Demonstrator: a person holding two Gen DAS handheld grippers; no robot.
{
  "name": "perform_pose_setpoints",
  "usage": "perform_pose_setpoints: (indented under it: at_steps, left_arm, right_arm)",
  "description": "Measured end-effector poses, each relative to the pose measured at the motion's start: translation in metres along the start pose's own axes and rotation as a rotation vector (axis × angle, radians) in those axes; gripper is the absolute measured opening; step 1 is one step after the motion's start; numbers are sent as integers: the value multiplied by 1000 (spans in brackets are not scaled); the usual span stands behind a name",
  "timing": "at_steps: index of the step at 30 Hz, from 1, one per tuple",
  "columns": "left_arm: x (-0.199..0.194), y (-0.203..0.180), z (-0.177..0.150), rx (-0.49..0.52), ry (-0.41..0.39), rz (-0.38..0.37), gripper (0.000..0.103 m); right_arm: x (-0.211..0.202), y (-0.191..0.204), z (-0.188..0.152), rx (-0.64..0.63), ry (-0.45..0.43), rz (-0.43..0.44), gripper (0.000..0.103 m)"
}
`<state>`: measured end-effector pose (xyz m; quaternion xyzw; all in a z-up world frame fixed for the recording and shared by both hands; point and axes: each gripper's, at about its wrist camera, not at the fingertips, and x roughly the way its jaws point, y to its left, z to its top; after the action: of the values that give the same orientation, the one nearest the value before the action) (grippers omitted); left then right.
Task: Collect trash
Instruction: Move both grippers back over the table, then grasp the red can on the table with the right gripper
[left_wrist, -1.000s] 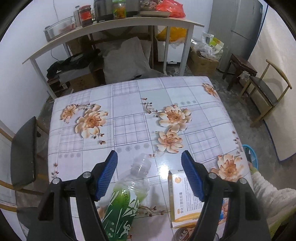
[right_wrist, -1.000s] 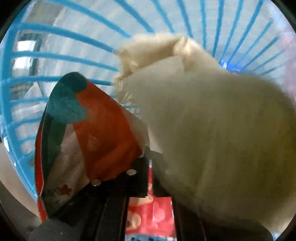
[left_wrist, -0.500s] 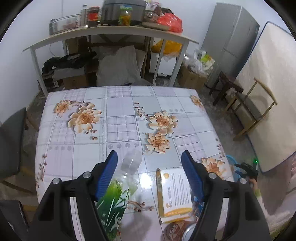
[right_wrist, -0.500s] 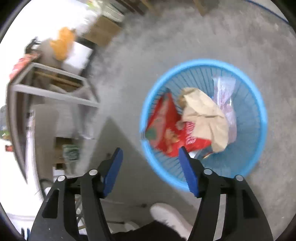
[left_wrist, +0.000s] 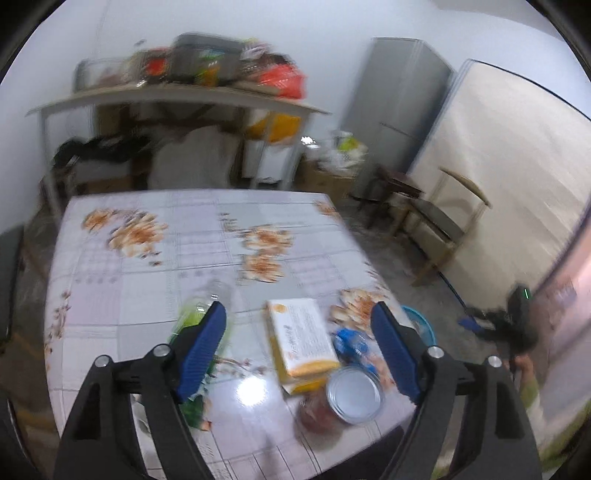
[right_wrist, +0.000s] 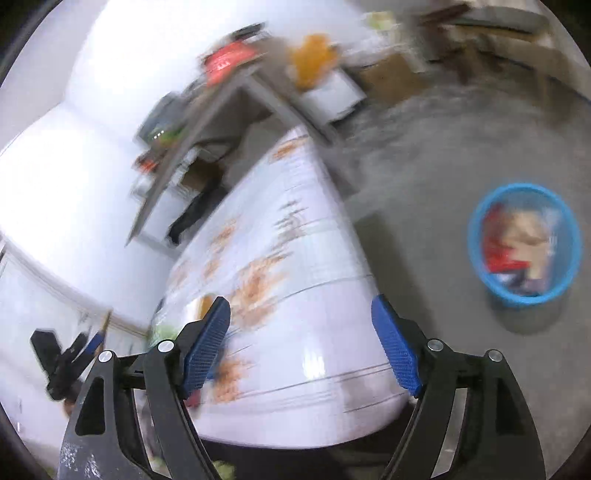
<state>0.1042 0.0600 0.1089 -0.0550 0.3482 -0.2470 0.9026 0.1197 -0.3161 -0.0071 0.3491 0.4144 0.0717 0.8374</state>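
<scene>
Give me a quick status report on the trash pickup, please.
Left gripper and right gripper open, both empty. Box, bottle, can still on table. Basket holds wrappers. Nothing blocking.

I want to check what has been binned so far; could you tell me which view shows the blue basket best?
The right wrist view: the whole basket stands on the floor with trash visible inside. The left wrist view shows only a sliver of its rim past the table edge.

A lived-in home kitchen: grey fridge (left_wrist: 395, 110), flowered dining table (left_wrist: 192, 236), wooden chair (left_wrist: 439, 229), cluttered shelf (left_wrist: 177, 98).
</scene>
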Motion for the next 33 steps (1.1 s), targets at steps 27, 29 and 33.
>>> perform_pose_setpoints:
  at_steps: [27,29,33]
  left_arm:
    - [30,-27,-158,168,79,63,85]
    - [34,-25,-162,154,81,55,85]
    - [41,-21,-165,106,81,17,85]
  right_arm:
    - [142,262,-132,-870,276,-98,75]
    - [151,255,-134,-843,302,-132,63]
    - [143,242,-126,-716,296,-104,62]
